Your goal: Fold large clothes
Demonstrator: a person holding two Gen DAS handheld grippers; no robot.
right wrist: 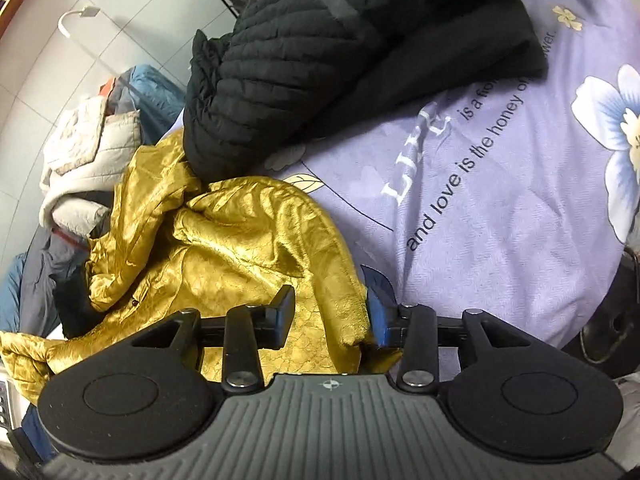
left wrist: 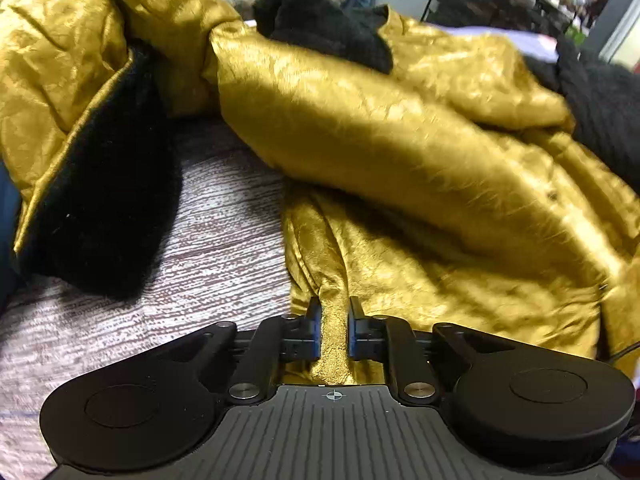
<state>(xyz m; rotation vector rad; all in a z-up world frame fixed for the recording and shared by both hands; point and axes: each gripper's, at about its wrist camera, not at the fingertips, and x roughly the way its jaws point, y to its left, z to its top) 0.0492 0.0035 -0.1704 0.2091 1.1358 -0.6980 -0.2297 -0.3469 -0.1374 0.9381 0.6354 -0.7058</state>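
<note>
The lilac bedsheet (right wrist: 500, 184) stretches out beyond the right gripper (right wrist: 330, 312), with a black quilted jacket (right wrist: 320, 60) heaped further ahead. The gold jacket (left wrist: 400, 152) sprawls ahead of both. The left gripper (left wrist: 335, 320) jaws are pinching a fold of it; the right jaws sit apart, gold fabric loose between them.

Two wrist cameras looking steeply down, close in.
Both are sharing the gold jacket (left wrist: 400, 152) (right wrist: 248, 240); the right one is also facing the bedsheet (right wrist: 500, 200).
</note>
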